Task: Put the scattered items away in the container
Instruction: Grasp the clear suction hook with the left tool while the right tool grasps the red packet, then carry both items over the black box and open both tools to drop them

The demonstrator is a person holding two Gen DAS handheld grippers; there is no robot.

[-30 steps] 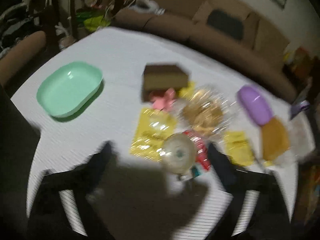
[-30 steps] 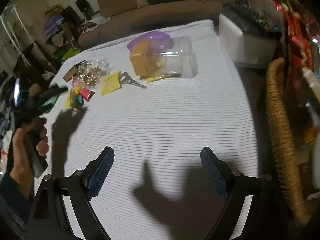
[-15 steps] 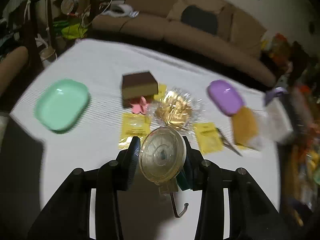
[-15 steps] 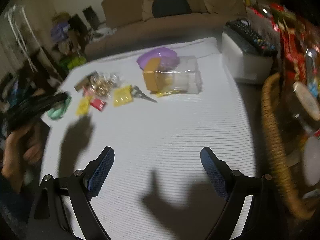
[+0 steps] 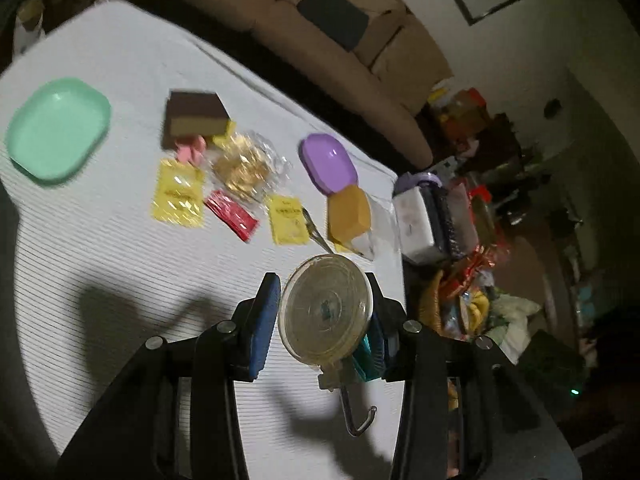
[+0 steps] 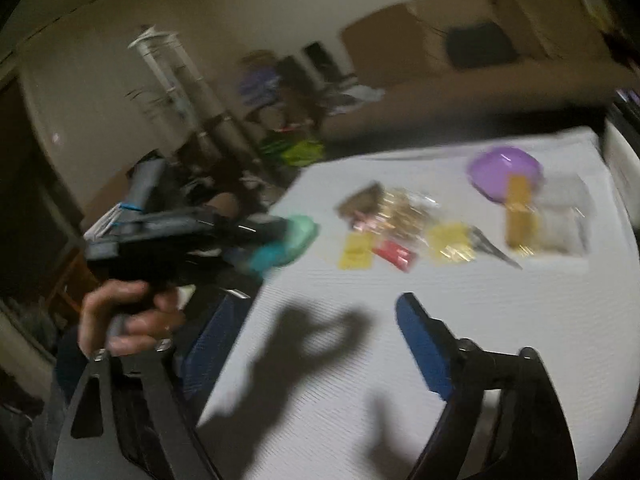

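Observation:
My left gripper (image 5: 324, 320) is shut on a clear suction-cup hook (image 5: 326, 312) with a teal part, held above the white table (image 5: 120, 280). Its metal hook hangs below. Beyond lie a brown-and-yellow sponge (image 5: 196, 120), a pink clip (image 5: 190, 150), a bag of gold pieces (image 5: 244, 168), two yellow sachets (image 5: 178, 194), a red sachet (image 5: 232, 216) and a clear container (image 5: 380, 224) with an orange block (image 5: 348, 212). My right gripper (image 6: 320, 344) hangs over the near table, its jaws closing with nothing between them. In the blurred right wrist view, a hand (image 6: 120, 312) holds the left gripper.
A mint green dish (image 5: 56, 128) sits at the table's left, a purple dish (image 5: 328, 164) behind the container. A white box (image 5: 416, 224) and cluttered goods stand off the table's right edge. A brown sofa (image 5: 320, 40) runs behind.
The left gripper closed on the suction-cup hook, lifted it off the table and swung right. The right gripper swung left, and its jaws narrowed a little.

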